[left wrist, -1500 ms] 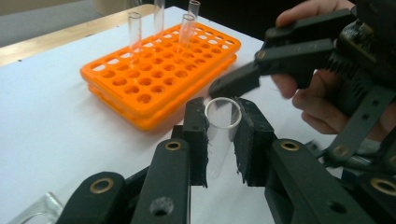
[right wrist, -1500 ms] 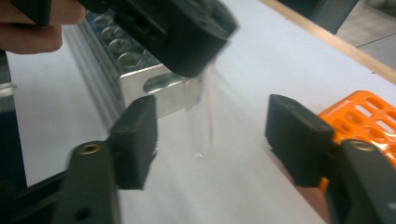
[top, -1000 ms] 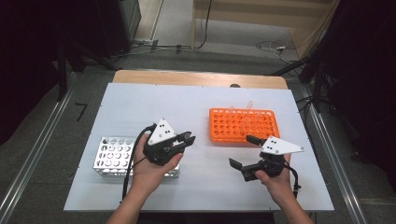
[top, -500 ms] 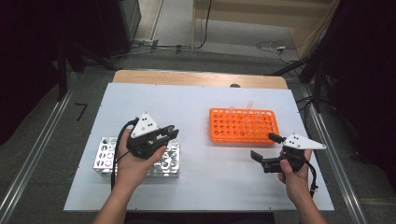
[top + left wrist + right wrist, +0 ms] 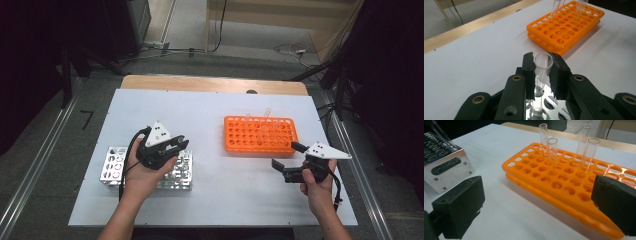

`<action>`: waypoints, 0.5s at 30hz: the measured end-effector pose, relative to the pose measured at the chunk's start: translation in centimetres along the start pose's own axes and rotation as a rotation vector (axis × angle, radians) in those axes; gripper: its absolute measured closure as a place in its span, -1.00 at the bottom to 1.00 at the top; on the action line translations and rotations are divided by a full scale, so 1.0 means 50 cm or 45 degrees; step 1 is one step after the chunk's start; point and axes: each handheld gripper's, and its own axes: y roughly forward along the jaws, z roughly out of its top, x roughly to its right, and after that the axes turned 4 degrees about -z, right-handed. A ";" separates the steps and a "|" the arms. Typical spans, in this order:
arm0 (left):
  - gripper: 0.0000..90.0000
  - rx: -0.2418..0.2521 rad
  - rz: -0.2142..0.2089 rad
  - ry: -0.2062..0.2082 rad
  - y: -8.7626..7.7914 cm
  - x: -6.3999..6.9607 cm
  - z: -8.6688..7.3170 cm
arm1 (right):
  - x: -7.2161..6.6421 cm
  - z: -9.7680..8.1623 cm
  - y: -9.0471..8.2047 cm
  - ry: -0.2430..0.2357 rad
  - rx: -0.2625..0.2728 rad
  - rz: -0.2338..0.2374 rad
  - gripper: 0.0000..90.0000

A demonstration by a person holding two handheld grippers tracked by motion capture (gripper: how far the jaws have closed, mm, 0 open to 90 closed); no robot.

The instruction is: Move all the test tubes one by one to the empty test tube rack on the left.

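My left gripper (image 5: pixel 543 73) is shut on a clear glass test tube (image 5: pixel 541 77), which stands upright between the jaws. The tube's lower end reaches down to the holes of a metal rack (image 5: pixel 550 106). From above, the left gripper (image 5: pixel 180 145) hovers over the right half of the metal rack (image 5: pixel 112 170). An orange rack (image 5: pixel 260 135) lies right of centre, with several clear tubes (image 5: pixel 551 155) standing in it. My right gripper (image 5: pixel 285 155) is open, with nothing between its jaws, just in front of the orange rack's right end. In its own view the right gripper (image 5: pixel 536 205) faces the orange rack (image 5: pixel 564 182).
The white table top (image 5: pixel 215 110) has a wooden strip (image 5: pixel 215 83) along its far edge. The metal rack (image 5: pixel 446 162) is off to the left in the right gripper view. Metal rails (image 5: pixel 40 155) run along both sides of the table. Cables (image 5: pixel 295 50) lie on the floor behind.
The right gripper has moved to the right, toward the table's right edge, jaws still open. The left gripper with its tube has shifted a little left over the metal rack.
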 end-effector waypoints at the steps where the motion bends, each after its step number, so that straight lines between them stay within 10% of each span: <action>1: 0.69 -0.009 -0.006 -0.002 0.004 0.000 -0.001 | 0.000 0.000 0.000 -0.002 0.000 0.001 -1.00; 15: 0.69 -0.124 -0.016 -0.008 0.047 -0.006 -0.016 | 0.000 -0.003 0.005 -0.003 -0.016 -0.012 -1.00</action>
